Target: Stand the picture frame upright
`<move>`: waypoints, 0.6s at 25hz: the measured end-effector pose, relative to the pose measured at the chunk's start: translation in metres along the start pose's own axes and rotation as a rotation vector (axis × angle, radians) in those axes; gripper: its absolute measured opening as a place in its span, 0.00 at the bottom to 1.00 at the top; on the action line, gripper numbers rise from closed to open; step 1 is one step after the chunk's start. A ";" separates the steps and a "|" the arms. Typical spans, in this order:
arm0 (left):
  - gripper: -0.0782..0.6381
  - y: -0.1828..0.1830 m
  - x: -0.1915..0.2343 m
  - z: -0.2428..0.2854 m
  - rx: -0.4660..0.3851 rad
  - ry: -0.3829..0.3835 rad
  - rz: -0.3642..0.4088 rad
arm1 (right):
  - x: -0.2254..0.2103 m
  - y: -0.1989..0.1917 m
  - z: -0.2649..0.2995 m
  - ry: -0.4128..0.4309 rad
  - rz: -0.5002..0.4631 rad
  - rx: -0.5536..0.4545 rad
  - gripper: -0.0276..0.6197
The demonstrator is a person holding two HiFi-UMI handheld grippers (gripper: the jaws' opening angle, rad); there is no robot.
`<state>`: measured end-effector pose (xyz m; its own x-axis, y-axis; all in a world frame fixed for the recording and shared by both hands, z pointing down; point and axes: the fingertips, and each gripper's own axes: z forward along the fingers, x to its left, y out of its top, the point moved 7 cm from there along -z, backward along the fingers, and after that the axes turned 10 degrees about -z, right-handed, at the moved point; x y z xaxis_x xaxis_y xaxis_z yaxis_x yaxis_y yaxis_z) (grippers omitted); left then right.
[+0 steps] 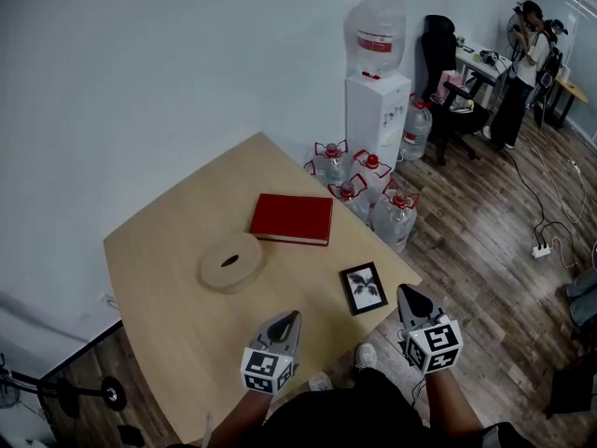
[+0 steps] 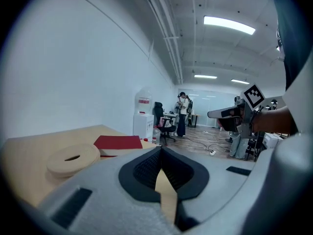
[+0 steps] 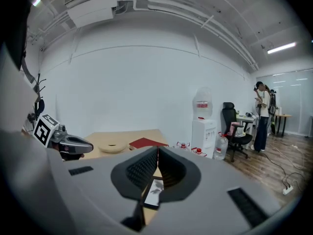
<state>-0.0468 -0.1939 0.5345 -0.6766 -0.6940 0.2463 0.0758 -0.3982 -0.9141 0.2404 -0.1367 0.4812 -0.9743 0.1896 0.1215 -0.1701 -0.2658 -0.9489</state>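
Even light frm ceiling strip (image 2: 229, 25); gripper views fisheye, dark corners.

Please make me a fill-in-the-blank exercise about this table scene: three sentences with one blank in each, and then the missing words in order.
1. The picture frame lies ____ on the table, not upright.
2. The book next to the beige ring is ____ in colour.
3. The left gripper and the right gripper both have their jaws ____, with nothing held between them.

Missing words: flat; red; shut
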 end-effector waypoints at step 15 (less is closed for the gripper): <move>0.11 0.006 0.010 0.028 -0.008 0.135 -0.041 | -0.022 -0.092 0.088 0.161 0.062 0.306 0.24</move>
<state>-0.0329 -0.2200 0.5406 -0.7715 -0.5899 0.2382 0.0409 -0.4197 -0.9067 0.2649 -0.1992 0.5918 -0.9524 0.3048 -0.0043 -0.1716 -0.5478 -0.8188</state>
